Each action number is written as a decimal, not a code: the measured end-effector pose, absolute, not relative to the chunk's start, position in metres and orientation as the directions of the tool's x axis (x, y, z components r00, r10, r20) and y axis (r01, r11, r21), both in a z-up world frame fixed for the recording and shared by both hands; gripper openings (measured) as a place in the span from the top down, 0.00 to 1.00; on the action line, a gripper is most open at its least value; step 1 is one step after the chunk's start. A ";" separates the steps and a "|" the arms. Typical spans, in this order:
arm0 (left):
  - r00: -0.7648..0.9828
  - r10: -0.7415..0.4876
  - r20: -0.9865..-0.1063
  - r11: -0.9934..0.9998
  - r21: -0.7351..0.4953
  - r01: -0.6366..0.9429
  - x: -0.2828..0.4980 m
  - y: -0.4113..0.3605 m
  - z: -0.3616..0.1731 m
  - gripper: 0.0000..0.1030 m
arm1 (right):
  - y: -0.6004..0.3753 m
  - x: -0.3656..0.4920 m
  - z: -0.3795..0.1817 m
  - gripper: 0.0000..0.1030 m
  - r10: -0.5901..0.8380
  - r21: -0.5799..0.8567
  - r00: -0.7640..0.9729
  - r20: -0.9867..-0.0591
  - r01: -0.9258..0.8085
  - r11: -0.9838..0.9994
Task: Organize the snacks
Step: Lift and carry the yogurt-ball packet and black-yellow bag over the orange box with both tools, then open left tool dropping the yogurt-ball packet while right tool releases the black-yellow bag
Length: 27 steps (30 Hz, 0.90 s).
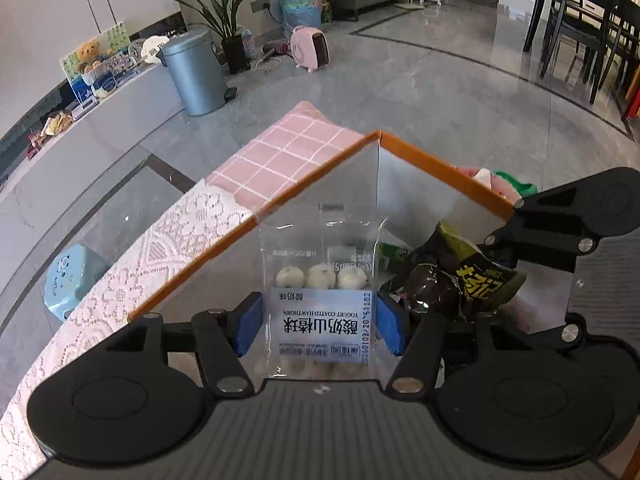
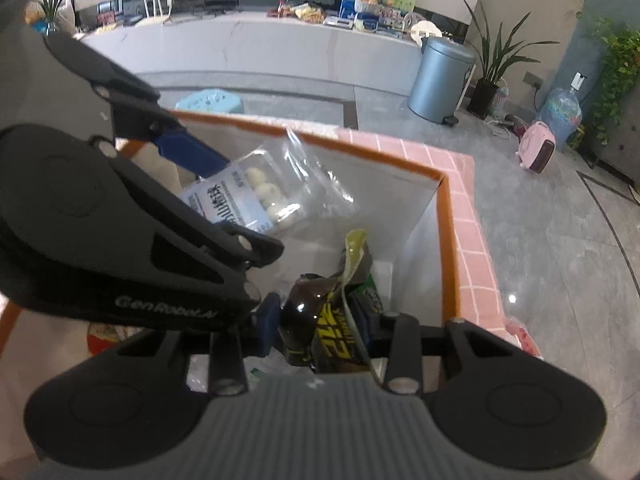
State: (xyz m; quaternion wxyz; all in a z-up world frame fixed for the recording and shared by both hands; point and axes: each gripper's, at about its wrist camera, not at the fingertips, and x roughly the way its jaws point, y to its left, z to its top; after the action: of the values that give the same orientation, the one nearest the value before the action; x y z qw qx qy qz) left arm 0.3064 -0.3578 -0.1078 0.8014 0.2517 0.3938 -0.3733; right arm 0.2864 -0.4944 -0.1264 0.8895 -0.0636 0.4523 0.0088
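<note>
A clear packet of yogurt-coated hawthorn balls [image 1: 320, 312] with a pale blue label is clamped between the blue pads of my left gripper [image 1: 318, 322], held over the inside of an orange-rimmed white box [image 1: 440, 160]. The same packet [image 2: 256, 196] shows in the right wrist view, with the left gripper's blue finger [image 2: 188, 152] on it. My right gripper [image 2: 320, 330] is shut on a dark snack bag with yellow lettering [image 2: 328, 320], also down inside the box [image 2: 448, 208]. That dark bag [image 1: 456, 280] hangs just right of the hawthorn packet in the left wrist view.
The box stands on a pink checked cloth [image 1: 280, 160] over a lace tablecloth [image 1: 160, 256]. A pale blue stool [image 1: 68, 280] stands beside the table. A grey bin [image 1: 196, 72], plants and a pink heater [image 1: 310, 48] stand on the floor beyond. More packets lie in the box bottom.
</note>
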 end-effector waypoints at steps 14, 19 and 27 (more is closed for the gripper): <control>0.440 -0.430 -0.788 0.630 0.087 0.772 0.302 -0.342 -0.086 0.25 | -0.496 0.288 -0.124 0.57 -0.038 -0.111 0.590 -0.807 -0.088 0.990; 0.455 -0.451 -0.767 0.654 0.063 0.754 0.300 -0.328 -0.068 0.25 | -0.493 0.287 -0.117 0.39 -0.032 -0.107 0.588 -0.808 -0.093 0.990; 0.518 -0.464 -0.718 0.707 0.051 0.705 0.279 -0.299 -0.036 0.25 | -0.478 0.279 -0.099 0.17 -0.049 -0.112 0.570 -0.820 -0.078 0.991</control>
State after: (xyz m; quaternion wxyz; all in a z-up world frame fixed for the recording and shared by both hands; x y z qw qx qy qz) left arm 0.2794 -0.2987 -0.0360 0.8543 0.1710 0.3520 -0.3421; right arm 0.2788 -0.4779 -0.0990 0.8834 -0.0680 0.4636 0.0082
